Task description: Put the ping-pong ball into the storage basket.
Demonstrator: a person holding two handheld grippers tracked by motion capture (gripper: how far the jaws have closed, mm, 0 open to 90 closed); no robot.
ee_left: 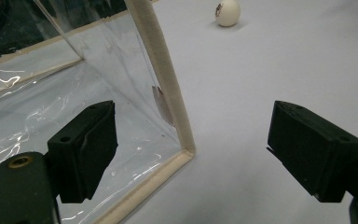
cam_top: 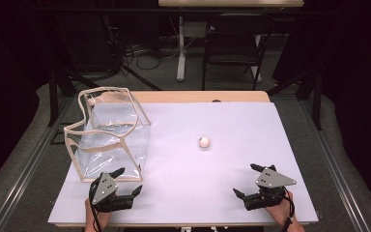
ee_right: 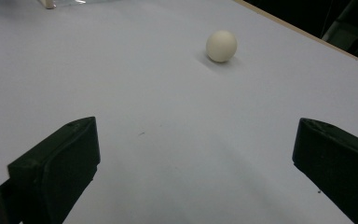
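On the table (cam_top: 251, 193), a round ball (cam_top: 204, 142) lies axis-free, well apart from both wide-open, empty grippers' fingers (ee_right: 56, 163).

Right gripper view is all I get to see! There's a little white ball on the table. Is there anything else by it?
Observer: Yes, a clear bag with cream edging stands open at the table's far left.
Operator: Is the ball inside it?
Observer: No, the ball sits apart on the bare table, to the bag's right.
Operator: Where's the other gripper?
Observer: The left gripper waits just in front of the bag's near corner, jaws open, holding nothing.
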